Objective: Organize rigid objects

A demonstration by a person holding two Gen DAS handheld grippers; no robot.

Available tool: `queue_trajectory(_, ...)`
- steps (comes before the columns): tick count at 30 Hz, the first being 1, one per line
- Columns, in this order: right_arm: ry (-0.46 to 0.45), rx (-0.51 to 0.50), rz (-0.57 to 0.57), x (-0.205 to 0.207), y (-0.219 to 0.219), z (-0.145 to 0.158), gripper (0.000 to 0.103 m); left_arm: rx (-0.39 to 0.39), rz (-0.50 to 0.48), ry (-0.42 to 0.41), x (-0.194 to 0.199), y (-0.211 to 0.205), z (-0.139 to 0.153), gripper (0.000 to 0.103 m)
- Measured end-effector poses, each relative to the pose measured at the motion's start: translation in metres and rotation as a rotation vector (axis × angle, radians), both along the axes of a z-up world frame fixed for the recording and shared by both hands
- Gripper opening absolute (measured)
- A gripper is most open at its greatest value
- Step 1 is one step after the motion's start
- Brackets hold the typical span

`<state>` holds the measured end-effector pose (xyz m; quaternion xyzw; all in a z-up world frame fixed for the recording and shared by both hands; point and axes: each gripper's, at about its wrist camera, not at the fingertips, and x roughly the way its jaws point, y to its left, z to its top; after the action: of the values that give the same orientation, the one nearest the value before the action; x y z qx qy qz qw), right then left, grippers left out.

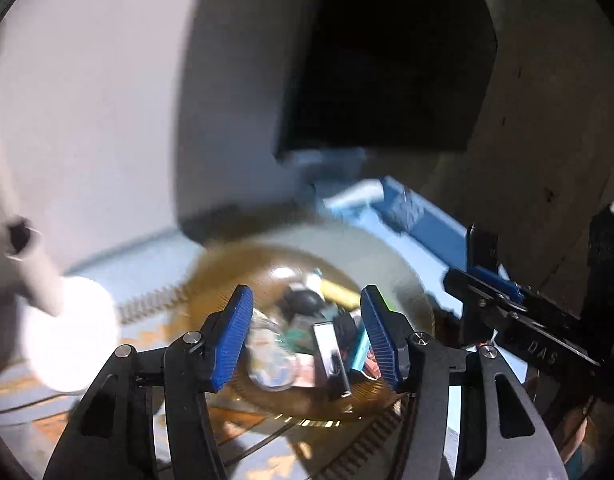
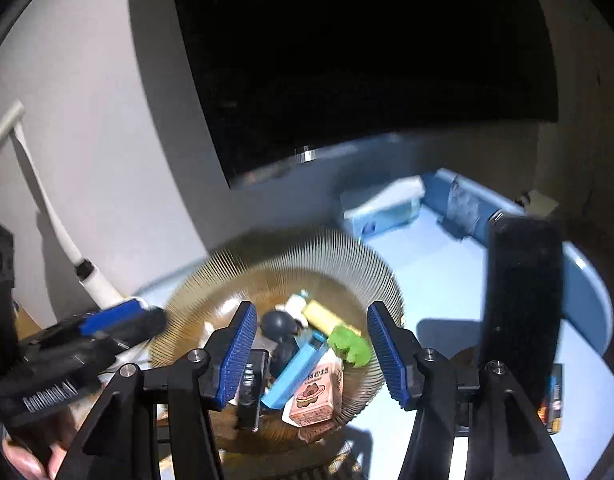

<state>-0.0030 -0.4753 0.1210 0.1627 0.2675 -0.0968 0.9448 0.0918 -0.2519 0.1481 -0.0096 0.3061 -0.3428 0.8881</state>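
Left view blurred; bowl (image 2: 275, 280) contents smear. My left gripper (image 1: 307, 336) and right gripper (image 2: 311, 354) are spread, empty, over its near rim.

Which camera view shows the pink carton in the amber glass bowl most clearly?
The right wrist view. There the pink carton lies sharp and almost whole in the amber bowl. In the left wrist view only a blurred pink patch shows, behind a silver box.

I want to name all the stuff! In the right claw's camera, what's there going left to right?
White tube on the wall → ribbed amber glass bowl of small things → green crumpled lump in it → tall black slab standing upright.
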Motion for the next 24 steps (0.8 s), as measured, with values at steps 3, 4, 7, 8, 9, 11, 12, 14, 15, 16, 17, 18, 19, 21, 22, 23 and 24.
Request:
queue_trajectory(3, -0.048, 0.013, 0.0, -0.02, 0.006, 0.021, 0.063, -0.039, 0.071, -0.073, -0.023, 0.037, 0.03, 0.073)
queue_trajectory(4, -0.063, 0.012, 0.003, -0.028, 0.012, 0.028, 0.063, -0.056, 0.105, -0.112, -0.037, 0.056, 0.043, 0.074)
queue_trajectory(7, -0.086, 0.01, 0.042, -0.04, 0.034, 0.044, 0.063, -0.067, 0.156, -0.18, -0.068, 0.092, 0.069, 0.074)
queue_trajectory(8, -0.093, 0.007, 0.053, -0.043, 0.041, 0.048, 0.063, -0.065, 0.174, -0.207, -0.081, 0.107, 0.079, 0.074)
queue_trajectory(9, -0.103, 0.004, 0.07, -0.047, 0.052, 0.053, 0.063, -0.065, 0.186, -0.225, -0.09, 0.115, 0.085, 0.074)
queue_trajectory(11, -0.116, 0.007, 0.106, -0.053, 0.071, 0.062, 0.063, -0.062, 0.23, -0.276, -0.115, 0.143, 0.101, 0.074)
queue_trajectory(12, -0.122, 0.011, 0.124, -0.055, 0.08, 0.065, 0.063, -0.061, 0.244, -0.289, -0.123, 0.151, 0.105, 0.076)
queue_trajectory(14, -0.138, 0.015, 0.159, -0.062, 0.099, 0.073, 0.064, -0.05, 0.292, -0.329, -0.146, 0.174, 0.116, 0.084)
queue_trajectory(15, -0.145, 0.013, 0.175, -0.065, 0.108, 0.076, 0.064, -0.043, 0.305, -0.341, -0.15, 0.181, 0.118, 0.086)
queue_trajectory(16, -0.153, 0.008, 0.192, -0.068, 0.119, 0.079, 0.065, -0.03, 0.323, -0.358, -0.16, 0.191, 0.12, 0.086)
queue_trajectory(17, -0.158, 0.002, 0.205, -0.07, 0.128, 0.08, 0.07, -0.018, 0.34, -0.369, -0.169, 0.199, 0.12, 0.086)
queue_trajectory(18, -0.161, -0.005, 0.217, -0.072, 0.138, 0.08, 0.079, -0.01, 0.351, -0.37, -0.174, 0.204, 0.119, 0.087)
queue_trajectory(19, -0.161, -0.01, 0.228, -0.074, 0.148, 0.077, 0.083, 0.002, 0.373, -0.366, -0.18, 0.212, 0.114, 0.089)
queue_trajectory(21, -0.154, -0.02, 0.254, -0.076, 0.167, 0.069, 0.085, 0.022, 0.427, -0.349, -0.189, 0.222, 0.096, 0.099)
queue_trajectory(22, -0.144, -0.028, 0.264, -0.076, 0.174, 0.063, 0.085, 0.033, 0.456, -0.333, -0.191, 0.228, 0.086, 0.102)
queue_trajectory(23, -0.125, -0.047, 0.273, -0.075, 0.186, 0.053, 0.085, 0.04, 0.472, -0.32, -0.19, 0.227, 0.077, 0.102)
queue_trajectory(24, -0.107, -0.068, 0.277, -0.074, 0.195, 0.043, 0.085, 0.05, 0.496, -0.292, -0.193, 0.231, 0.064, 0.102)
